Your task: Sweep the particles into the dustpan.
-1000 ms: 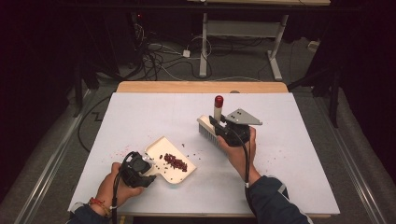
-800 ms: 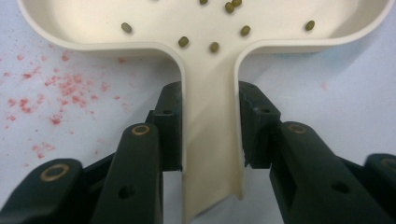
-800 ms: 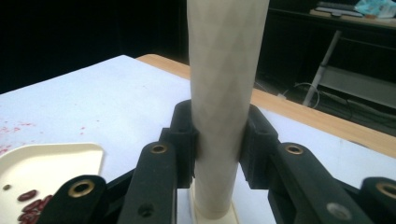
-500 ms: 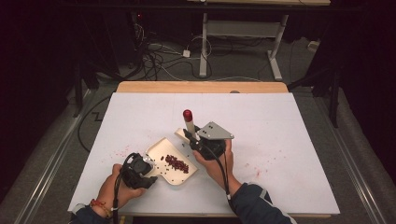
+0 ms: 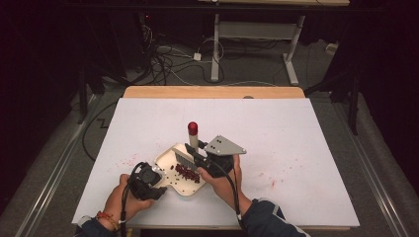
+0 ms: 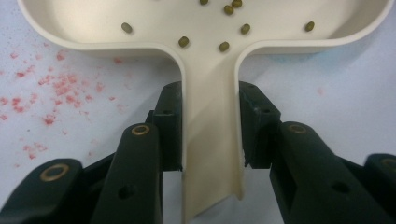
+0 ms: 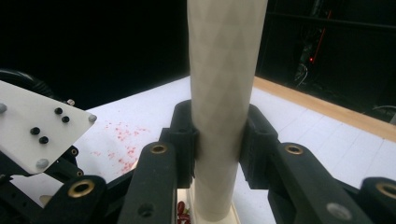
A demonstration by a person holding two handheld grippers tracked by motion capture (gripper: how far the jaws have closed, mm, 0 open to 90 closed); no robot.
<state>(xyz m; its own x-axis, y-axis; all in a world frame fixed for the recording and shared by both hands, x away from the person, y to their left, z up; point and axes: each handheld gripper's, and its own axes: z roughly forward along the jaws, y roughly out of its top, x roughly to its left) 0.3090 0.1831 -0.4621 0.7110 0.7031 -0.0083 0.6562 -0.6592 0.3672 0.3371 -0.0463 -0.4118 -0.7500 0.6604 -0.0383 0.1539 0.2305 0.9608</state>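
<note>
A cream dustpan (image 5: pixel 168 165) lies on the white table, with a heap of dark red beans (image 5: pixel 187 173) in it. My left gripper (image 5: pixel 148 181) is shut on the pan's flat handle (image 6: pixel 212 154), a jaw on each side. Several small olive beans (image 6: pixel 224 46) lie scattered in the pan. My right gripper (image 5: pixel 200 159) is shut on the cream handle (image 7: pixel 224 84) of a brush that stands upright with a red tip (image 5: pixel 192 128). Its bristles (image 5: pixel 183 158) rest at the pan's far rim, beside the beans.
Red stains (image 6: pixel 56 88) dot the table (image 5: pixel 296 148) left of the pan, and fainter ones (image 5: pixel 269 180) lie to its right. The table's wooden far edge (image 5: pixel 212 92) runs along the back. A pale screwed plate (image 7: pixel 37 126) sits at the left of the right gripper view.
My right gripper has carried the brush left and toward me, from the table's middle to the dustpan. The left gripper and pan have stayed put.
</note>
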